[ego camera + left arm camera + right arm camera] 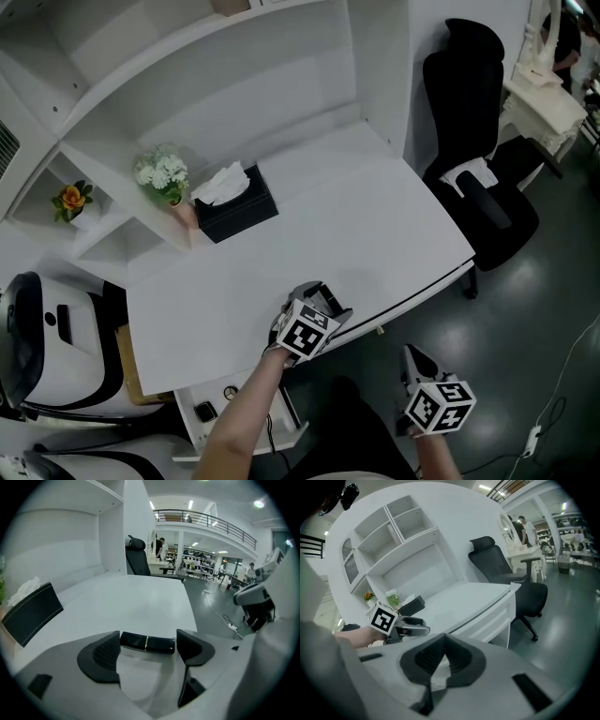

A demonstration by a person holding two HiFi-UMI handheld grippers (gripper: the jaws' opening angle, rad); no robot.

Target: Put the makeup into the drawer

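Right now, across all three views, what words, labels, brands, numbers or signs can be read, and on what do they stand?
No readable text anywhere.
left gripper and right gripper: square black-and-white marker patterns only, no words.
black tissue box: no label visible.
black makeup case: gold band, no legible print.

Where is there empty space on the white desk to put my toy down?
The desk is bare across its middle and right, from the tissue box to the chair. Crowded: the far left corner with the flowers and tissue box, and the front edge, where the left gripper straddles the makeup.
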